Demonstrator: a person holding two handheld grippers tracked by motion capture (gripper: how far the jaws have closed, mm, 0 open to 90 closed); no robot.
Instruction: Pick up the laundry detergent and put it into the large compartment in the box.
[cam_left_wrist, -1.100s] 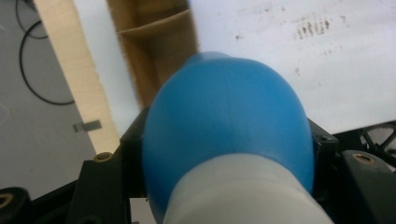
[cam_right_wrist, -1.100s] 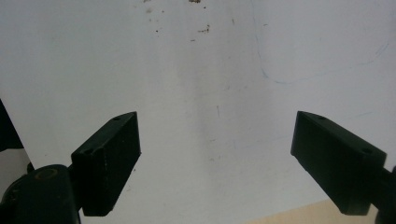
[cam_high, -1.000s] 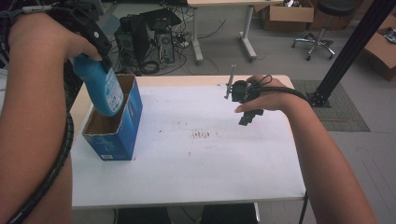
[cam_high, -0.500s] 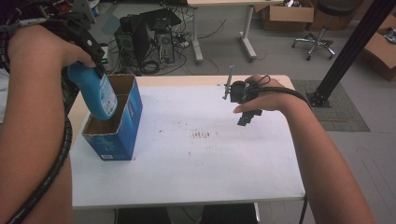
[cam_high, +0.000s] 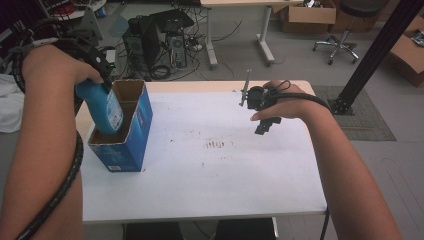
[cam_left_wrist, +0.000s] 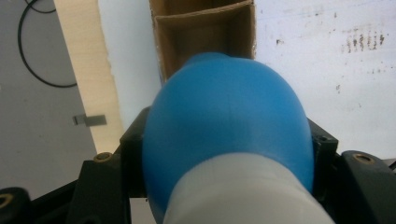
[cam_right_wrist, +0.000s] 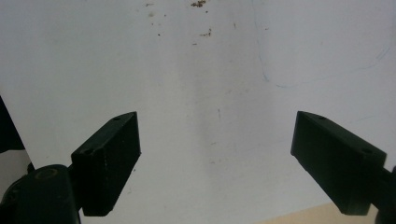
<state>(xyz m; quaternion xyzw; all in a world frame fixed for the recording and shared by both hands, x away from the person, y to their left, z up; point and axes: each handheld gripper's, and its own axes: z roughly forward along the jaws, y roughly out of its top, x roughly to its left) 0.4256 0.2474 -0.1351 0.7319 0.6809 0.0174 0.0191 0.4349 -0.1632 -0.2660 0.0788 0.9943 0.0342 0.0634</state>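
A blue plastic bottle (cam_high: 102, 107) with a white label hangs partly inside the open top of a blue cardboard box (cam_high: 131, 135) at the table's left. My left gripper (cam_high: 92, 75) is shut on the bottle's upper part. In the left gripper view the bottle (cam_left_wrist: 229, 121) sits clamped between the black jaws, with the box's brown compartments (cam_left_wrist: 205, 35) beyond it. My right gripper (cam_high: 265, 125) hovers over the table's right side, open, nothing between its fingers (cam_right_wrist: 109, 161).
The white tabletop (cam_high: 210, 175) bears small brown stains (cam_high: 217, 145) near its middle. Computer cases and cables (cam_high: 155, 40), a desk and an office chair (cam_high: 340, 35) stand on the floor beyond. A black post (cam_high: 375, 55) rises at the right.
My left gripper has sunk with the bottle, whose lower part now sits deeper in the box. The right gripper has stayed in place.
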